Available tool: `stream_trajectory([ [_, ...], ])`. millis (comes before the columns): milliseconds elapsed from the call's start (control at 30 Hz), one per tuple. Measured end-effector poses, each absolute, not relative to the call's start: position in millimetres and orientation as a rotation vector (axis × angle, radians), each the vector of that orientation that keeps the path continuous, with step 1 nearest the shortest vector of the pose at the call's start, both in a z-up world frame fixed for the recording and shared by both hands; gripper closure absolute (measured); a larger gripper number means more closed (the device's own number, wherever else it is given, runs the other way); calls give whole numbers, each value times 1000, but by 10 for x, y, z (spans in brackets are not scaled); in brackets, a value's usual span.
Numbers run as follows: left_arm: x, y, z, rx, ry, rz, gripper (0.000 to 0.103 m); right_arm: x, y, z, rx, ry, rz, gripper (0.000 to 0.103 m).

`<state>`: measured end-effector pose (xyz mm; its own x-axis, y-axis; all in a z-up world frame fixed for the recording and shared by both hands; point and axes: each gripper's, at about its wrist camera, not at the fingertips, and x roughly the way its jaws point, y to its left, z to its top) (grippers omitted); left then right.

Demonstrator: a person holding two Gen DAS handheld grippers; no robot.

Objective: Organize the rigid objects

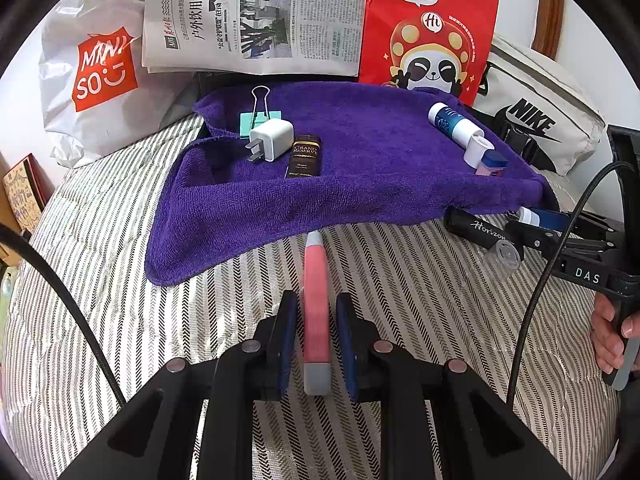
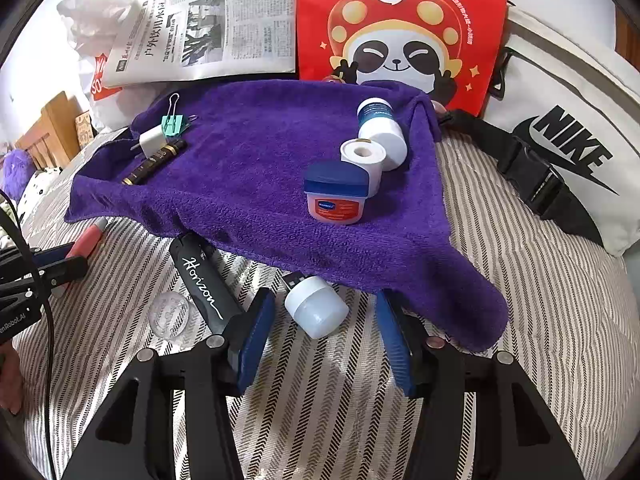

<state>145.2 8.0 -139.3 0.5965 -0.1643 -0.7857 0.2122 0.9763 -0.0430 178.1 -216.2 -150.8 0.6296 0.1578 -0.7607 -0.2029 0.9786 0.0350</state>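
Note:
A pink pen (image 1: 316, 264) with grey ends lies along my left gripper (image 1: 317, 298), whose blue pads are shut on it; its tip reaches the edge of the purple towel (image 1: 360, 184). My right gripper (image 2: 325, 296) stands open around a small white USB light (image 2: 320, 312) lying on the bedding, with a gap on each side. On the towel (image 2: 256, 168) sit a mint binder clip (image 1: 256, 118), a white charger (image 1: 272, 136), a brown box (image 1: 304, 156), a blue-white bottle (image 2: 378, 124), a white roll (image 2: 362, 156) and a Vaseline jar (image 2: 336, 196).
A black "Horizon" tube (image 2: 200, 280) and a clear round lid (image 2: 170, 314) lie on the striped bedding (image 2: 320, 408) left of my right gripper. Behind the towel lean a newspaper (image 1: 256, 16), a red panda bag (image 1: 428, 28), a Nike bag (image 2: 568, 128) and a Miniso bag (image 1: 100, 68).

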Motion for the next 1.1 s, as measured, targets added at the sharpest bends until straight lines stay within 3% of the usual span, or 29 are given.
stream_trajectory([
  [1100,1450,72,-1393,67,905,-215,84,1782,-2169,-1510,-55,866,207,49],
])
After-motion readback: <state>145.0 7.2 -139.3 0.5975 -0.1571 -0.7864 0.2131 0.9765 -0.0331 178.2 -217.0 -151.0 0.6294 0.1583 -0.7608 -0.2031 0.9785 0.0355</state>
